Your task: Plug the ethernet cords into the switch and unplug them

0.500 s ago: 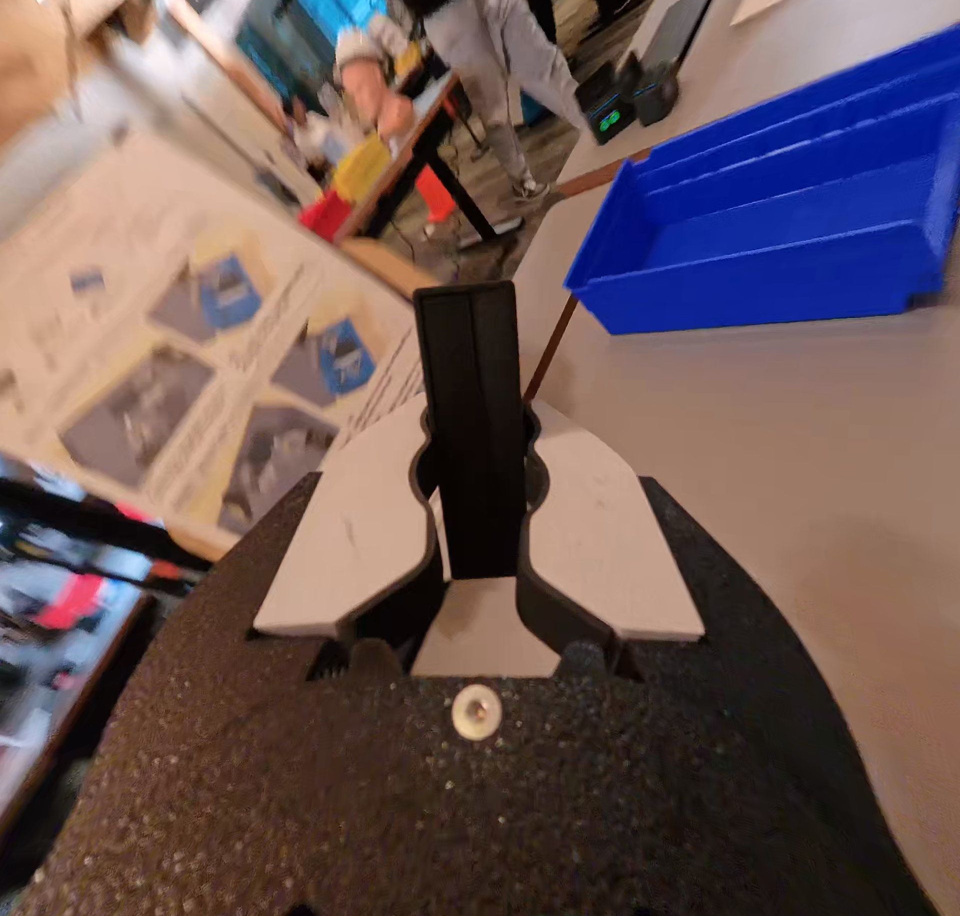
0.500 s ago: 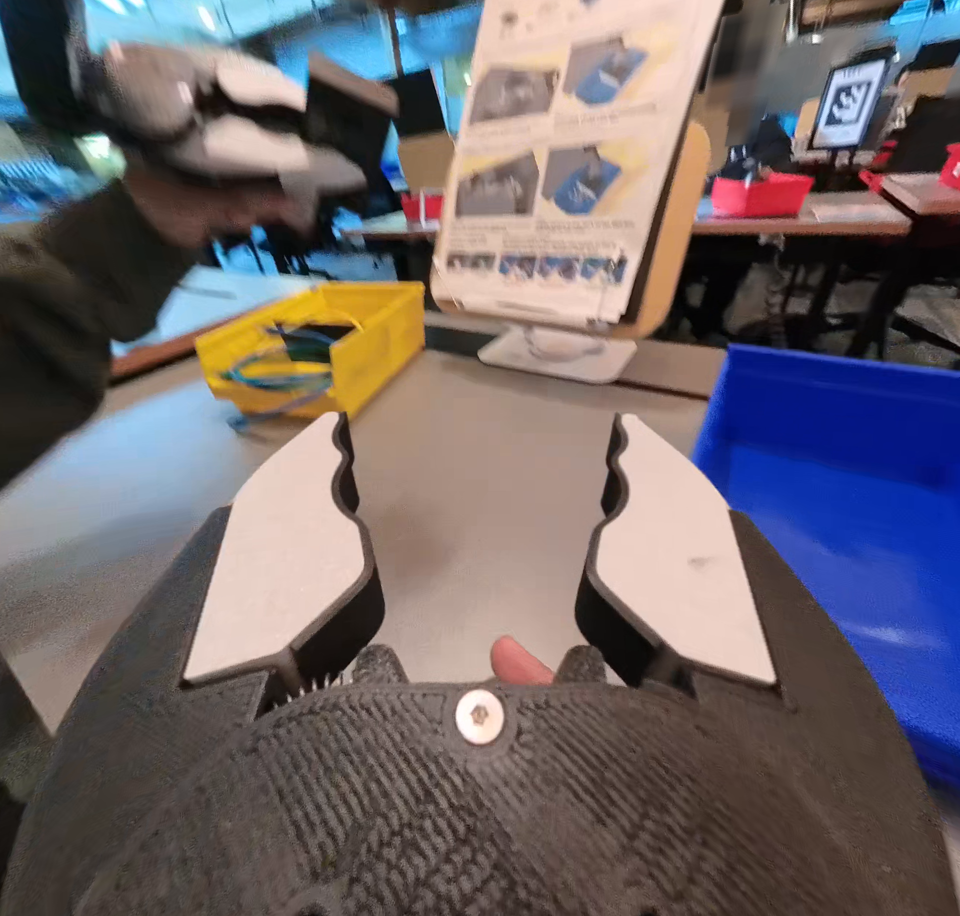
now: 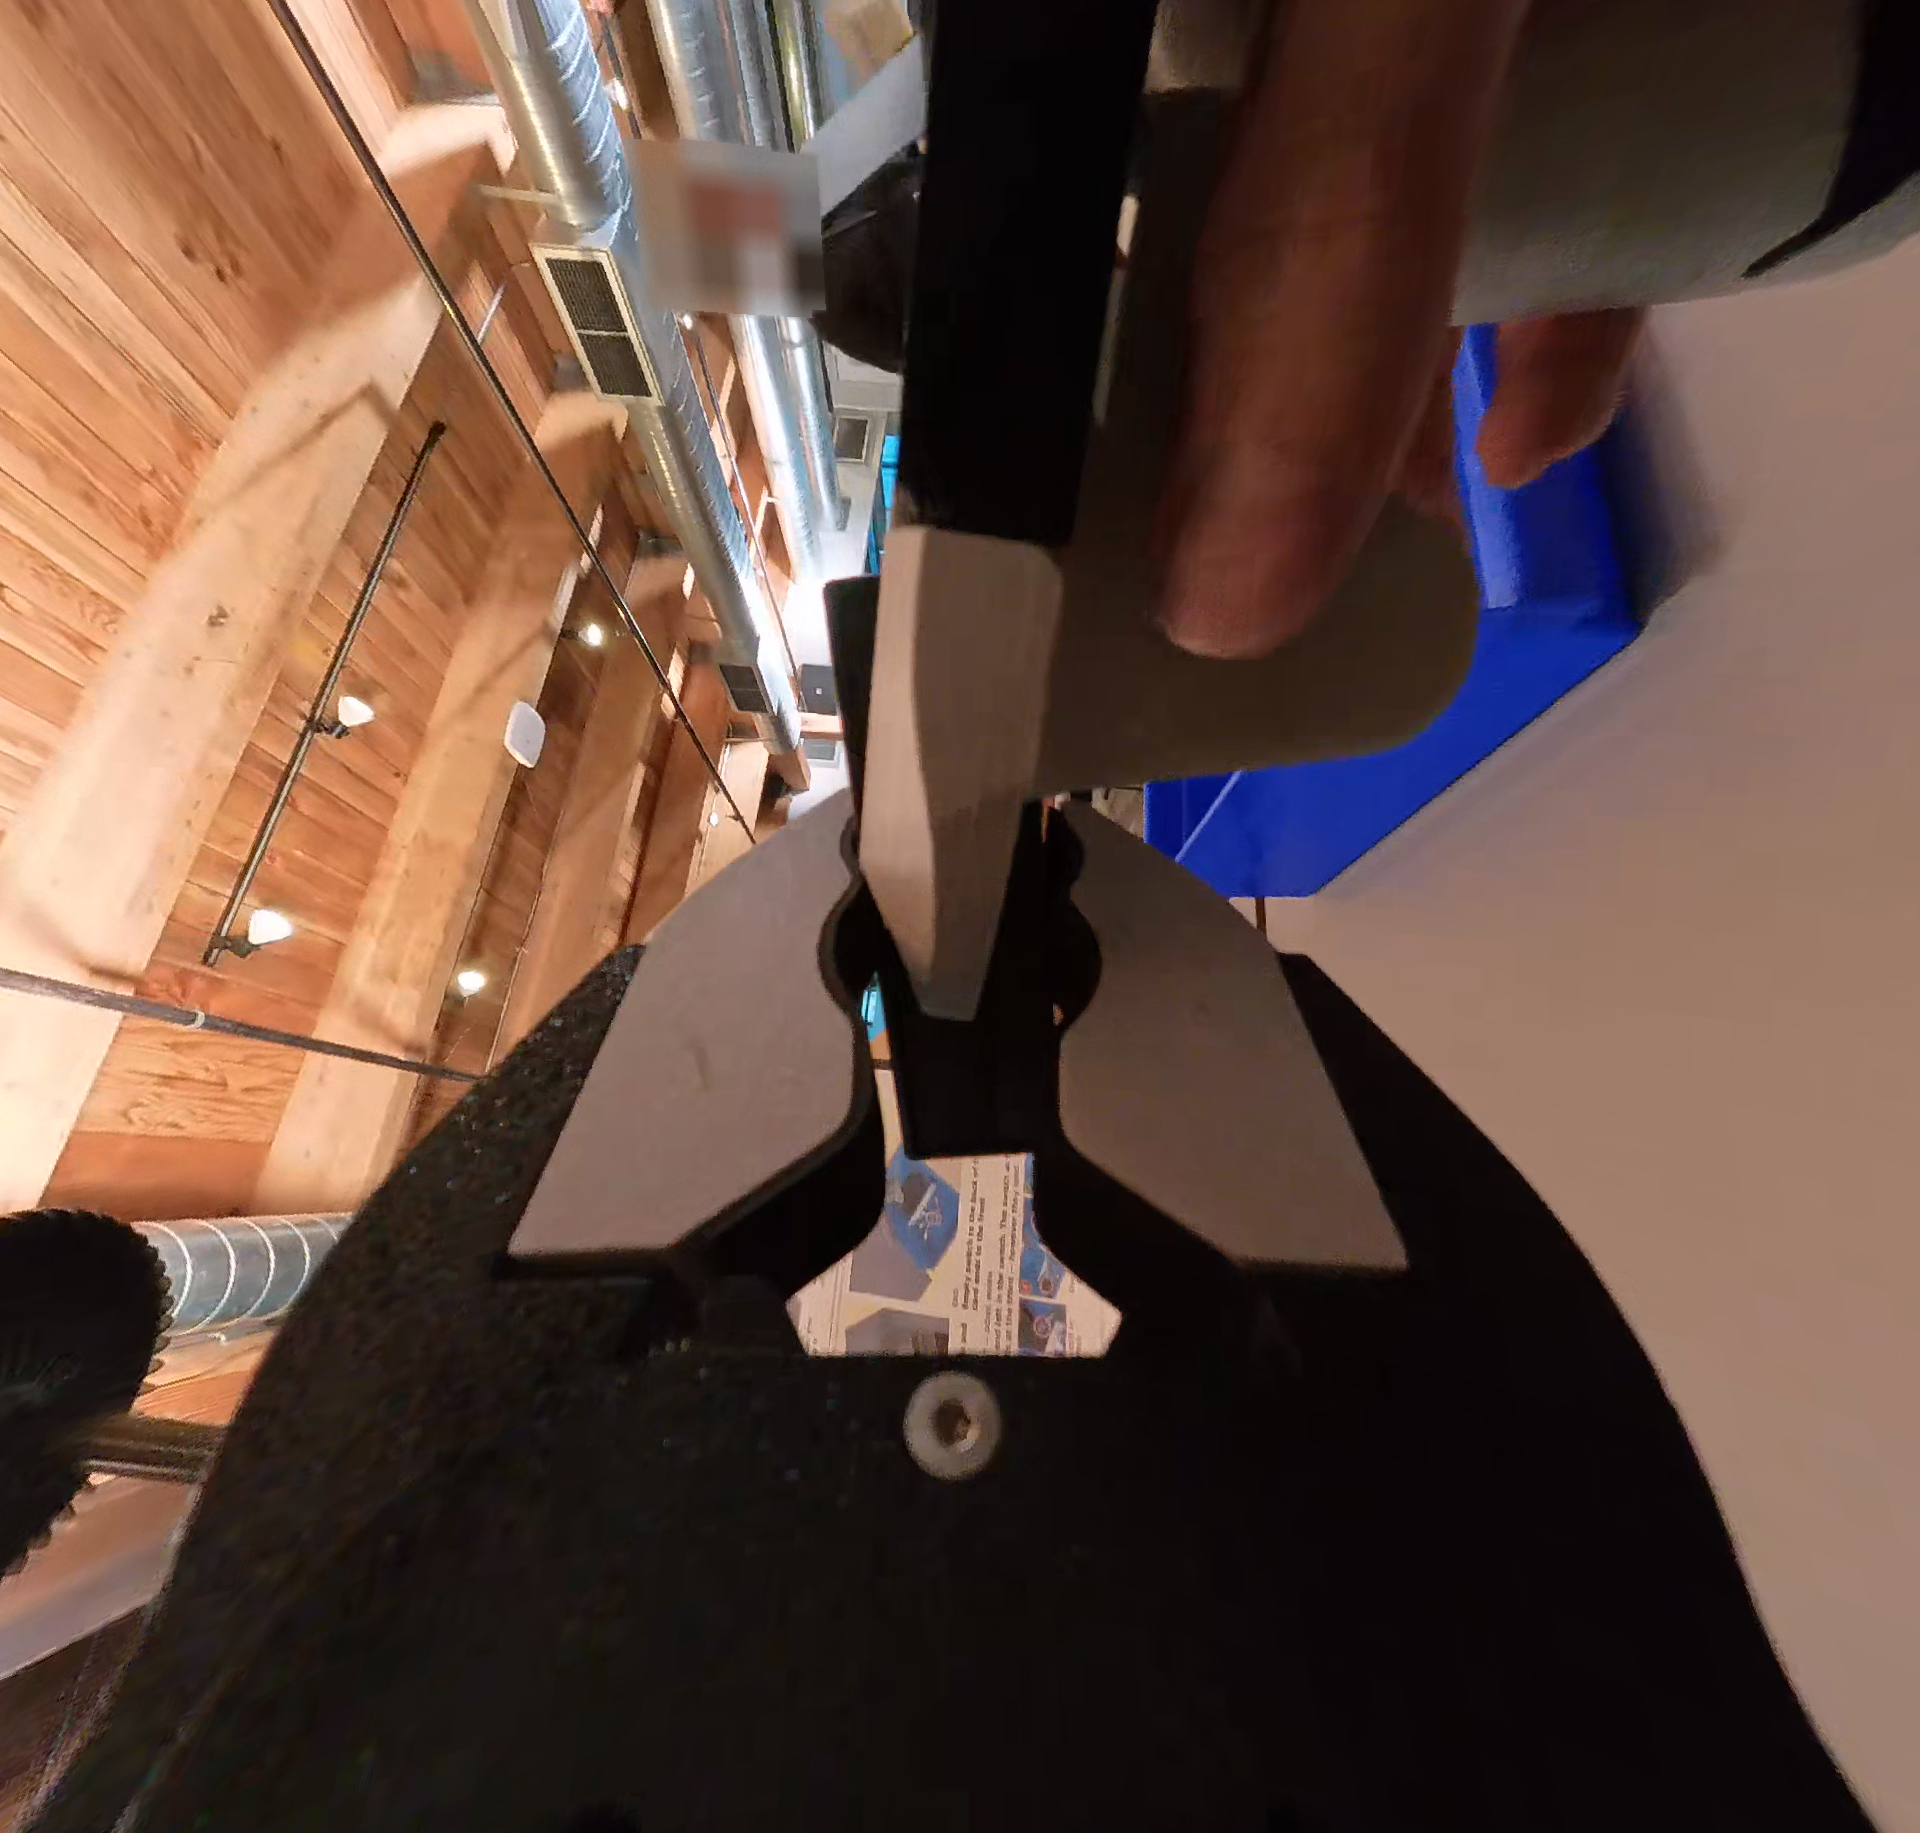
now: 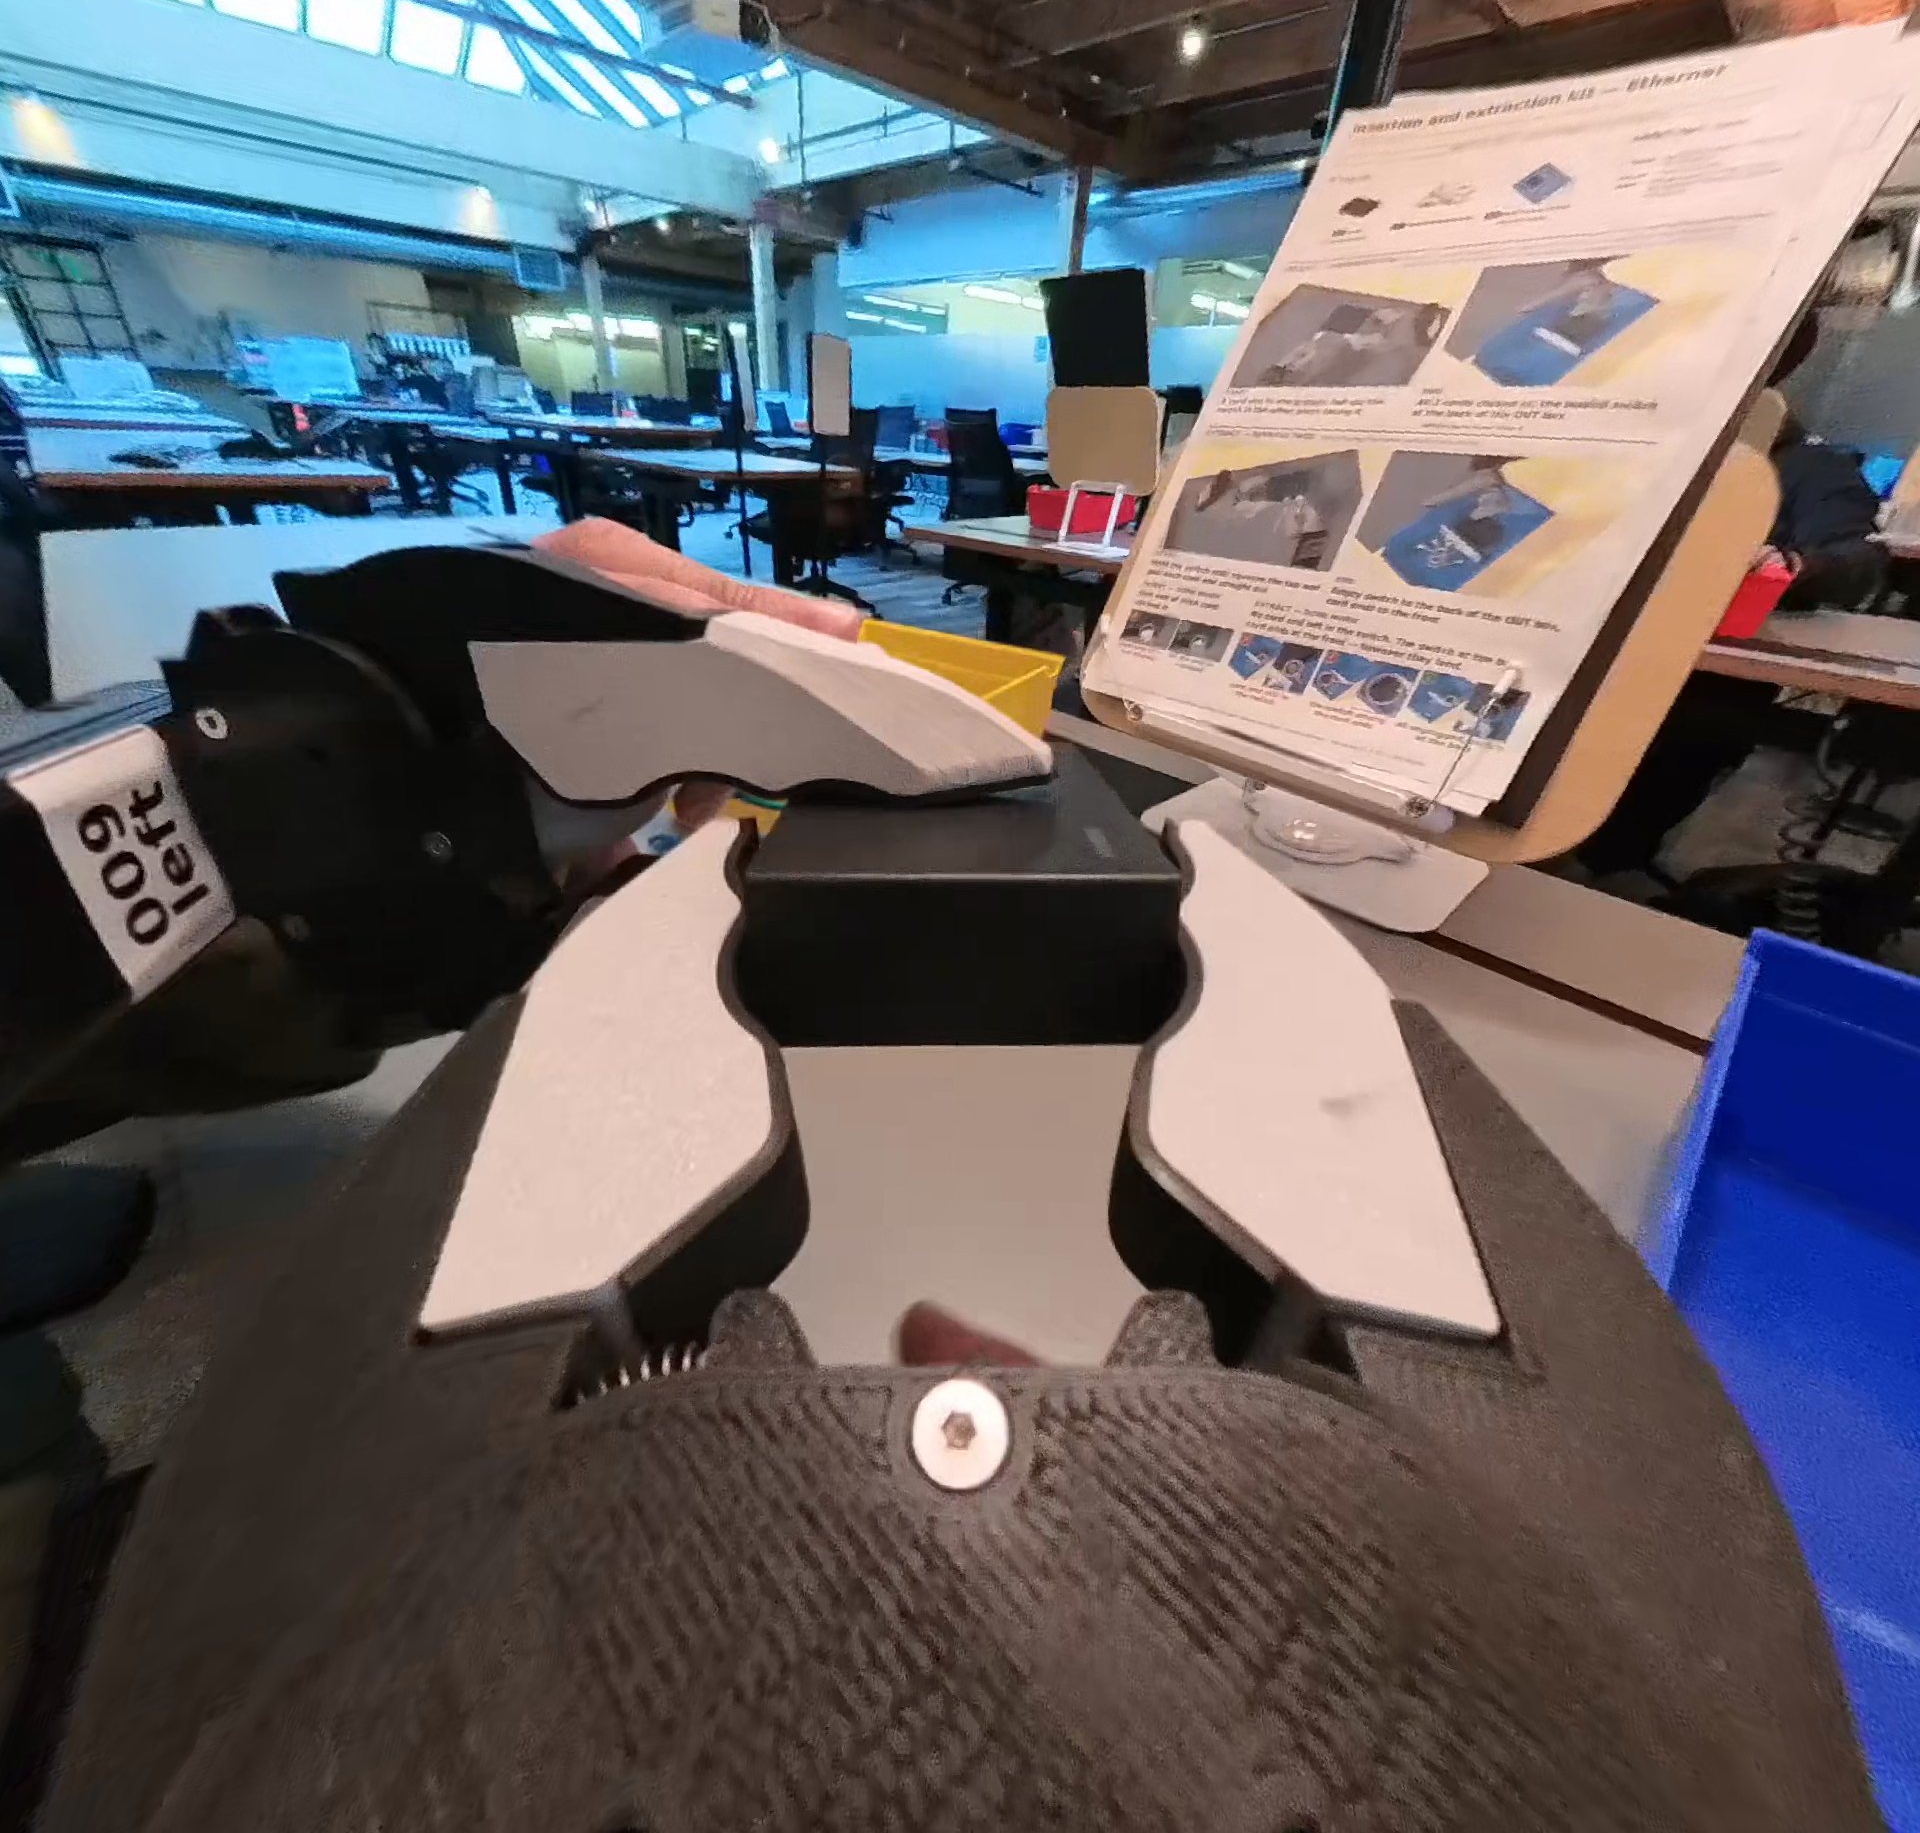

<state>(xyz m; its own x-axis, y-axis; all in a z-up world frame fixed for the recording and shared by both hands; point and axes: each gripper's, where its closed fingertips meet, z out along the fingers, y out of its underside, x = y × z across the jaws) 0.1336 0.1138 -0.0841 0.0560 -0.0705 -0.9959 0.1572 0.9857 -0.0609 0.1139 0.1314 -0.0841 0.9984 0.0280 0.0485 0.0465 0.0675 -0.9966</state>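
My left claw (image 4: 914, 744) swung the gripped switch (image 4: 956, 910) between my half-open right claw (image 4: 956, 952); next, close right, hand over.

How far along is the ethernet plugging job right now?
Barely started. Done: the black switch is picked up, clamped in the left gripper. In hand: the right gripper has its fingers on either side of the switch, contact unclear, which looks like a handover or steadying. Left: no cord shows at the switch, so all plugging and unplugging remains.
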